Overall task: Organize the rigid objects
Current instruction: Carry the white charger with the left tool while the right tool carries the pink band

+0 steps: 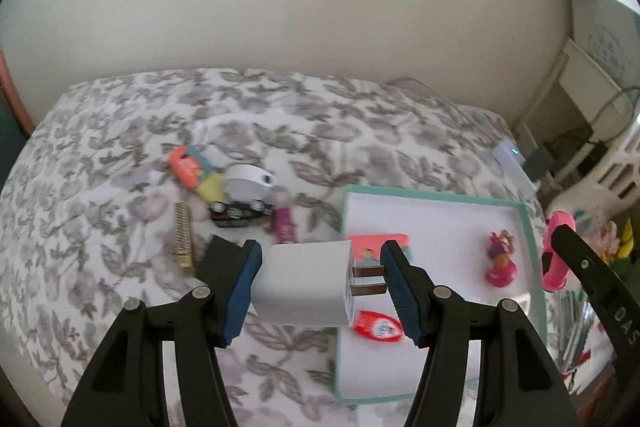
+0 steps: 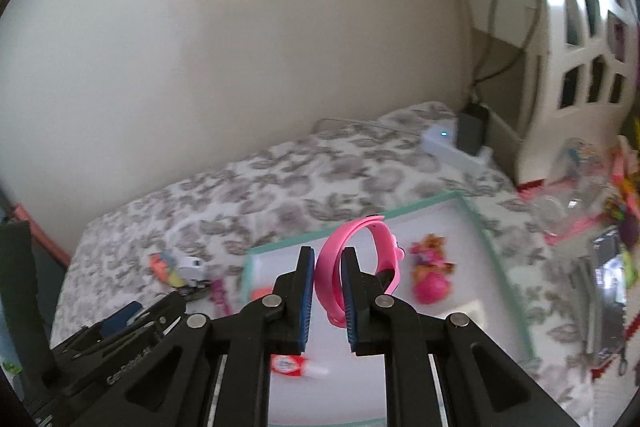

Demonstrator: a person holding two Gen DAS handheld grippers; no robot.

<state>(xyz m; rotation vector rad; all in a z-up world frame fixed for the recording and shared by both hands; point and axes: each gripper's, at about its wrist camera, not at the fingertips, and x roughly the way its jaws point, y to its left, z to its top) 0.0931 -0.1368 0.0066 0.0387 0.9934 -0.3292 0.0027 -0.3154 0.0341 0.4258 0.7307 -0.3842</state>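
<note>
Both loads hang over the tray [image 1: 436, 197]: left fingers [image 1: 320, 283] clamp the charger [image 1: 304, 283] lengthwise at lower centre, right fingers [image 2: 326, 293] pinch the pink band [image 2: 360, 259].

1 charger [image 1: 304, 285], 1 tray [image 1: 436, 197], 1 doll [image 1: 501, 259], maybe 1 wristband [image 2: 360, 259].

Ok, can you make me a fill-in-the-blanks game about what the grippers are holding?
1. The left hand-held gripper holds a white ____.
2. The right hand-held gripper holds a watch band coloured ____.
3. The doll lies in the ____-rimmed tray.

Missing words: charger plug; pink; green
</note>
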